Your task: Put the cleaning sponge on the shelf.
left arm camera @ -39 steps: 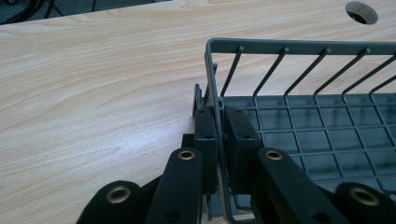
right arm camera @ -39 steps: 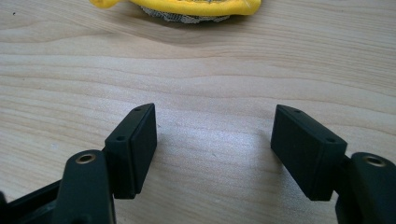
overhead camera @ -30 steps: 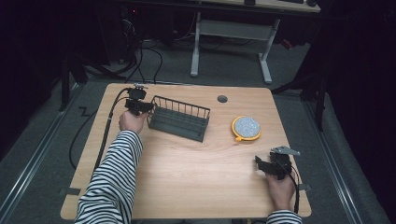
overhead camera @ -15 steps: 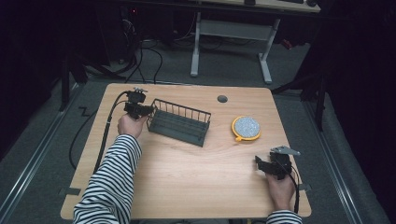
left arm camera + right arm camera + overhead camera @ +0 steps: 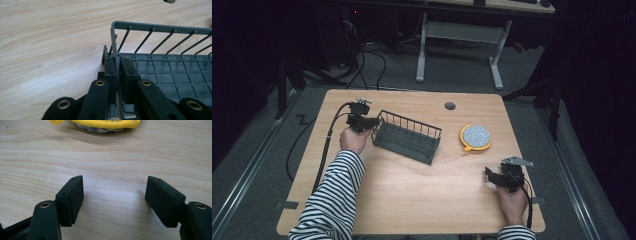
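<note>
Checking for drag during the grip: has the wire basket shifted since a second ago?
No. The wire basket sits at the same spot relative to the table's round hole, left gripper clamped on its end wall.

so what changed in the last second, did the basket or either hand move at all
Very little. The left tongs, shut on the end wall of the dark wire basket, have dragged that end slightly toward the table's near edge. The right tongs stayed open and parked on the bare wooden table, and the yellow-rimmed scrubber lies where it was.
</note>
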`<move>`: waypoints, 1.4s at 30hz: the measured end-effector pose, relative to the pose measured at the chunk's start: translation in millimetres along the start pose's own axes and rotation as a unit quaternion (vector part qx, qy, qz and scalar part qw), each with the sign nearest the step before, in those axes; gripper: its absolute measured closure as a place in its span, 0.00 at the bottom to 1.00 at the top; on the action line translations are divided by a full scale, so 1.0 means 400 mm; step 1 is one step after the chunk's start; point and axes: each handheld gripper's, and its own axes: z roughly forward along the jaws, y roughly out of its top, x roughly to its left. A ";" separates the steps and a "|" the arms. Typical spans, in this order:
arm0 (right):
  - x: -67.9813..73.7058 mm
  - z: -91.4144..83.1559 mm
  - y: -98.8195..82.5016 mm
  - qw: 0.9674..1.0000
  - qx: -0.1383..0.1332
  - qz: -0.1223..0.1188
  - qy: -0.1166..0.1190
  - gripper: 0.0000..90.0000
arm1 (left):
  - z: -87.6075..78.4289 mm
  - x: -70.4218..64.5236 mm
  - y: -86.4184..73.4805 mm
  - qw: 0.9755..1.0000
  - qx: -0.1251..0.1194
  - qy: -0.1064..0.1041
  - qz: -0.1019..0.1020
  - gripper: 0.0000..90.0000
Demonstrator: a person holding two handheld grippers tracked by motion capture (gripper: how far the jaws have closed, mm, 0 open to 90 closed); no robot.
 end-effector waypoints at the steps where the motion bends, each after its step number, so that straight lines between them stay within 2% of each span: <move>1: 0.000 0.000 0.000 1.000 0.000 0.000 0.000 0.35 | 0.000 -0.001 -0.001 1.000 -0.001 -0.001 0.000 0.95; 4: -0.002 0.001 0.000 1.000 -0.003 -0.002 0.001 0.35 | -0.002 -0.006 -0.009 1.000 -0.007 -0.003 -0.001 0.95; 10: -0.001 0.001 0.000 1.000 -0.003 -0.001 0.001 0.35 | -0.015 -0.022 -0.014 1.000 0.009 0.001 0.019 0.95; 13: -0.001 0.001 0.000 1.000 -0.003 -0.001 0.001 0.35 | -0.020 -0.036 -0.019 1.000 0.013 0.001 0.023 0.95; 23: -0.001 0.001 0.000 1.000 -0.001 -0.001 0.001 0.35 | -0.038 -0.064 -0.047 1.000 0.010 -0.009 0.014 0.95; 28: -0.001 0.001 0.000 1.000 -0.002 0.000 0.001 0.35 | -0.049 -0.093 -0.063 0.999 0.015 -0.010 0.033 0.95; 33: 0.000 0.001 0.000 1.000 -0.002 0.000 0.000 0.35 | -0.047 -0.114 -0.070 0.999 0.009 -0.019 0.039 0.95; 42: 0.000 0.001 0.000 1.000 -0.003 0.000 0.000 0.35 | -0.063 -0.127 -0.086 0.999 0.007 -0.027 0.037 0.94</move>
